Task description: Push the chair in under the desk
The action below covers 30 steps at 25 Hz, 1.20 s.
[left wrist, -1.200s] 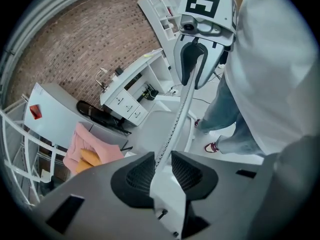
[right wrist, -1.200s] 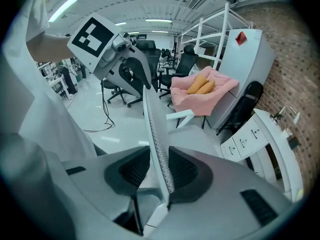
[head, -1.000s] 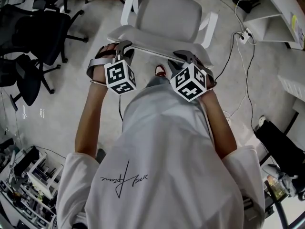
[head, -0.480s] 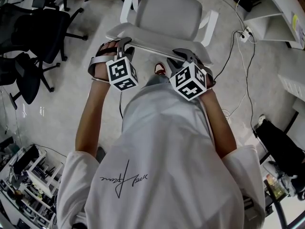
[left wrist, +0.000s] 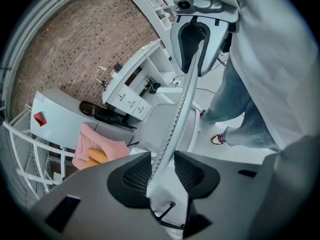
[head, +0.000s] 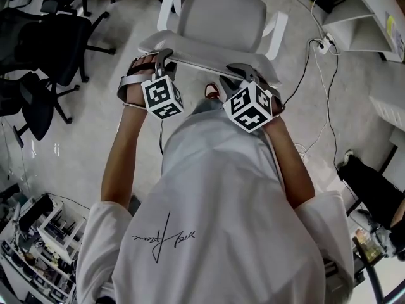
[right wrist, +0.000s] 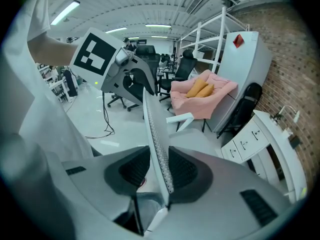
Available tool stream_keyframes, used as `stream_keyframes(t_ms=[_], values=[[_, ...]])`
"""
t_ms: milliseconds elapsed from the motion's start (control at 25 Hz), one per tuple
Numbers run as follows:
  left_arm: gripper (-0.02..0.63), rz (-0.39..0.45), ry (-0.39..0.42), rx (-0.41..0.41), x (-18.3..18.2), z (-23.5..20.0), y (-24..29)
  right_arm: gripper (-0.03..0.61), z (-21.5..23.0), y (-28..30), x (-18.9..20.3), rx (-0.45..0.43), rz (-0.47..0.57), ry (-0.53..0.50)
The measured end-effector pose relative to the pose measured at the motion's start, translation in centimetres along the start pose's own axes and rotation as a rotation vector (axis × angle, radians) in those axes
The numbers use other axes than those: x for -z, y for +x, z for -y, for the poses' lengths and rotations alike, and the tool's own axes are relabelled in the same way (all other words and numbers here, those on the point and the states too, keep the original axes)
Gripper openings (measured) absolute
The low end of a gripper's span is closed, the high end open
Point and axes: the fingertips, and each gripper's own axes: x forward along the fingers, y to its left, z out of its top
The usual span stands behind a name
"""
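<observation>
Grey floor all round; chair sat upper centre, up-frame of both tools, its backrest rail running L–R. Jaws of left tool had just been opening, rail loose betw. pads; right tool clenched on it, equally near.

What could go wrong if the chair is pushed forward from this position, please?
1. The left tongs have just been opening and stand loose around the backrest edge, while the right tongs clamp it; a one-sided push may swivel the chair.
2. Loose cables lie on the floor right of the chair; rolling over them could snag.
3. The person's shoe sits just behind the chair and could get clipped.
</observation>
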Motion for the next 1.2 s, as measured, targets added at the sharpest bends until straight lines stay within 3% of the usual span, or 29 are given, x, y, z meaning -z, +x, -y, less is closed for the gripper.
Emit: stream_keyframes(t_ms=[800,1080,1200], values=[[0.149,-0.015,0.004,-0.047,-0.4,-1.2,1.3,0.133,1.1,0.3,-0.2,0.027,-0.005,0.017],[0.15,-0.082,-0.01,-0.001,-1.3,-1.8,2.2,0.133,2.3,0.4,0.0,0.027,-0.001,0.022],[0.151,-0.062,-0.014,-0.02,-1.4,-1.8,2.0,0.133,2.3,0.3,0.0,0.022,-0.003,0.021]])
